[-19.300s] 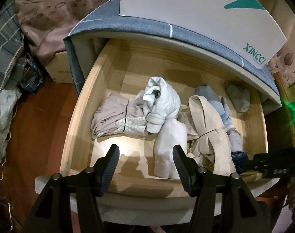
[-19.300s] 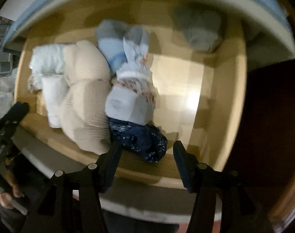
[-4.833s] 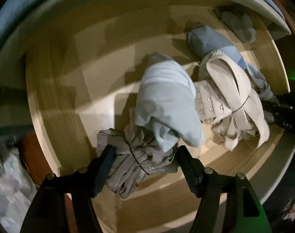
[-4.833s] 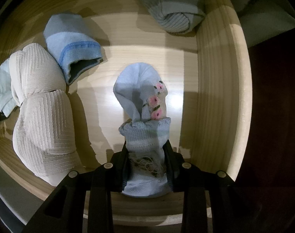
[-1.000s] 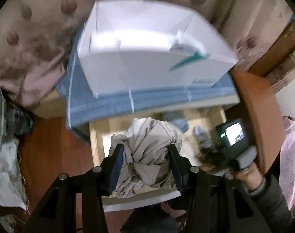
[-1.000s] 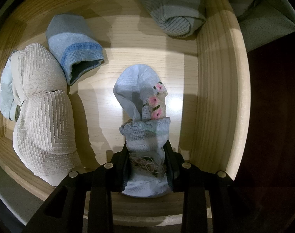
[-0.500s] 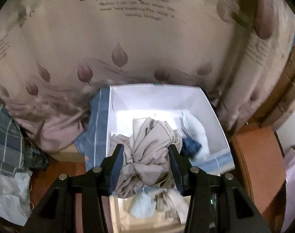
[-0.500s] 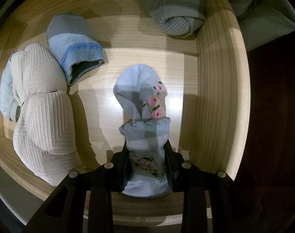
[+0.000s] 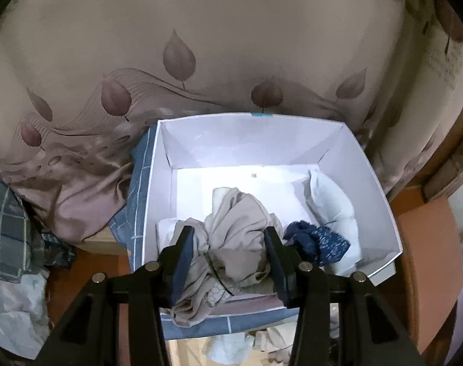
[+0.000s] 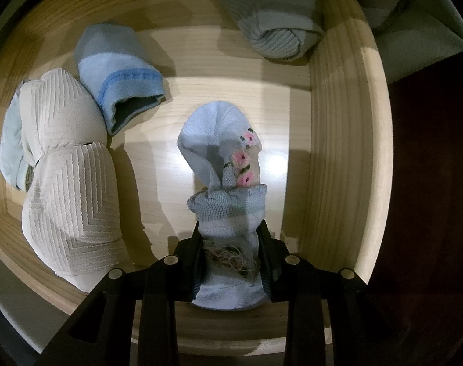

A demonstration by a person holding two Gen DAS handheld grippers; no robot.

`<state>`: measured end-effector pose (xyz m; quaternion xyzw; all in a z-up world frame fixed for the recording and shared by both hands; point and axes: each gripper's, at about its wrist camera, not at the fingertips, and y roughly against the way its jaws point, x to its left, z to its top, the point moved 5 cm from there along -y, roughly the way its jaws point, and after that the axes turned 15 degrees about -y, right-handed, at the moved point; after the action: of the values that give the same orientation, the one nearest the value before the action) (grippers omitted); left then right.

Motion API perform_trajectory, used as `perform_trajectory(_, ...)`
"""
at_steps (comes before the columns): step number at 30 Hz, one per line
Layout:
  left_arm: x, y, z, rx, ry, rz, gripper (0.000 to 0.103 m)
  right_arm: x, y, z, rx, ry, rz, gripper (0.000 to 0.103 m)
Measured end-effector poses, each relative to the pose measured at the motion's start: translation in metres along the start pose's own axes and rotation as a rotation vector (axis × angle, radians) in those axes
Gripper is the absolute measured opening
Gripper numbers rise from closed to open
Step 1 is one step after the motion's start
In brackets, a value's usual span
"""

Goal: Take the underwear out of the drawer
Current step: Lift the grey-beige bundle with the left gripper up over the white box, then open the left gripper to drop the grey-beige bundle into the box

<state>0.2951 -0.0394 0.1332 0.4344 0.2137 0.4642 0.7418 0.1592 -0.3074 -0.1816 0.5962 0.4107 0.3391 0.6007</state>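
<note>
Clamped between our left gripper (image 9: 228, 257) jaws is a crumpled beige underwear bundle (image 9: 231, 244), its loose end drooping below the fingers (image 9: 182, 253); we hold this gripper tilted steeply downward over the white box (image 9: 381, 201), with the bundle above the box's near edge. Just right of the bundle a dark blue patterned garment (image 9: 318, 242) lies inside the box, and beyond it a pale folded piece (image 9: 332, 202) rests against the right wall. Under the box we see a blue cloth (image 9: 140, 189), with a leaf-printed curtain (image 9: 201, 61) behind.

Our right gripper (image 10: 230, 253) points straight down into the wooden drawer (image 10: 335, 152), its jaws pinched tight on a light blue sock with pink flowers (image 10: 228, 164), which stands upright from the drawer floor. Left of it, apart, lie a blue rolled sock (image 10: 118, 73) and, touching that, a cream ribbed bra (image 10: 66, 158). A grey-green rolled sock (image 10: 277, 21) sits in the far corner, well apart from the gripper
</note>
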Motion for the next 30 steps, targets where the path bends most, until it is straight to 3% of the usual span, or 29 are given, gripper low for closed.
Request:
perform_trajectory(11,-0.005,-0.008,-0.006,0.027,0.003,-0.001,0.052,0.002,0.0,0.0,-0.001,0.002,-0.005,0.028)
perform_trajectory(19,-0.006,0.008,-0.015,0.009,-0.009,0.005,0.055,0.004,0.0,0.0,0.002,0.005,-0.009,0.027)
perform_trajectory(25,-0.01,0.025,-0.046,-0.004,0.012,-0.012,0.055,0.003,-0.003,0.001,0.004,0.007,-0.01,0.025)
perform_trajectory(30,-0.022,0.03,-0.09,0.017,0.016,0.001,0.055,0.004,-0.004,0.002,0.001,0.012,-0.019,0.022)
